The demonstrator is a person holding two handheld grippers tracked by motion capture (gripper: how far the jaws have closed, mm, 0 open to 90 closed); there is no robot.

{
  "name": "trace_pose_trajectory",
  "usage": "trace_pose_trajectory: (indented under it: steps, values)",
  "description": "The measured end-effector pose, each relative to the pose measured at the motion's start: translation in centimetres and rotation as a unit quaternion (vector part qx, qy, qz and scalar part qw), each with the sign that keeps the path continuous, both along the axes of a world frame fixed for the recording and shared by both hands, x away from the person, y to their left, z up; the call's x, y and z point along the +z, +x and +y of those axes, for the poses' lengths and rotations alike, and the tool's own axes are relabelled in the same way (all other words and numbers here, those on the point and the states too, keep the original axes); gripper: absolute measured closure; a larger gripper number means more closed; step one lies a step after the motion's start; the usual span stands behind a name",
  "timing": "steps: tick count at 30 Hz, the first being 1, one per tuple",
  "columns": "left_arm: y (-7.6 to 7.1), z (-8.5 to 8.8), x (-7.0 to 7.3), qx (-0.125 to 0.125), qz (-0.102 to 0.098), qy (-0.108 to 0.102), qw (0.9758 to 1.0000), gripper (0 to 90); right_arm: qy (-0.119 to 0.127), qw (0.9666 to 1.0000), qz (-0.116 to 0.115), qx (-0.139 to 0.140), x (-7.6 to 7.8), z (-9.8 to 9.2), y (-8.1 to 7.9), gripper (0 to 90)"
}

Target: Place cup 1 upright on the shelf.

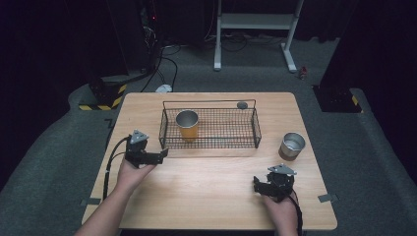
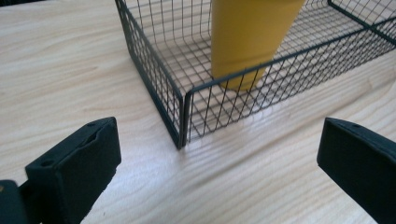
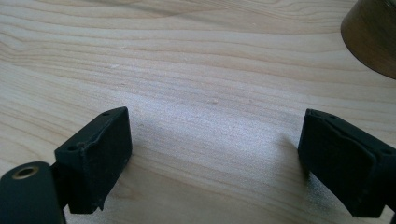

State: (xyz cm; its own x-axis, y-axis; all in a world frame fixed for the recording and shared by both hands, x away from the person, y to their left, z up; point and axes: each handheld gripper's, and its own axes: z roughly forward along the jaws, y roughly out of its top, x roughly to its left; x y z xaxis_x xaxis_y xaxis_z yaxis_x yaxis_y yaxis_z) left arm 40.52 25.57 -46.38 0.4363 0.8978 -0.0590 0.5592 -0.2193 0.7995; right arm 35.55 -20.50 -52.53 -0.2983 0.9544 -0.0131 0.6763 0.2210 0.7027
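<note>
Both grippers sit low over the desk (image 1: 216, 196) right now, and neither carries anything. The left gripper (image 1: 161, 154) hovers just off the near left corner of the black wire basket (image 1: 256, 129), its jaws spread wide with nothing between them. In the left gripper view that corner stands dead ahead (image 2: 181, 122), with the yellow tumbler (image 1: 187, 124) upright inside the basket's left end, just behind the mesh. That lineup reads like a gripper squared up to the basket rather than to the cup itself — the wire wall is in the way of a side grab.

The right gripper (image 1: 256, 183) rests near the front right of the desk, jaws likewise wide apart and empty. The right gripper view shows bare wood grain between them, and the base of the silver tumbler (image 3: 371, 35) peeks in at the upper right corner. From the high view, that silver tumbler (image 1: 292, 146) stands on the desk outside the basket, just beyond its right end — well clear of the right gripper, though it's the closer hand for it. My guess is that cup goes into the basket beside the yellow one.
</note>
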Motion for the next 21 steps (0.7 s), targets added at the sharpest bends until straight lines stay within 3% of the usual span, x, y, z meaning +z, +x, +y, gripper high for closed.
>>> trace_pose_trajectory:
  steps: [6,14,21]
  values:
    - [-0.9,0.8,-1.1,-0.002,0.011,0.001,0.9999,0.5,-0.001,1.0,0.0,0.0,0.0,0.0,0.0,9.8]
    - [-2.1,2.2,-2.8,-0.01,0.043,0.008,0.999,0.6,0.0,1.0,0.0,-0.001,0.0,0.0,0.0,10.1]
    - [-3.1,2.6,-4.4,-0.029,0.07,0.038,0.9964,1.1,0.0,1.0,-0.001,-0.002,0.0,0.0,0.0,10.3]
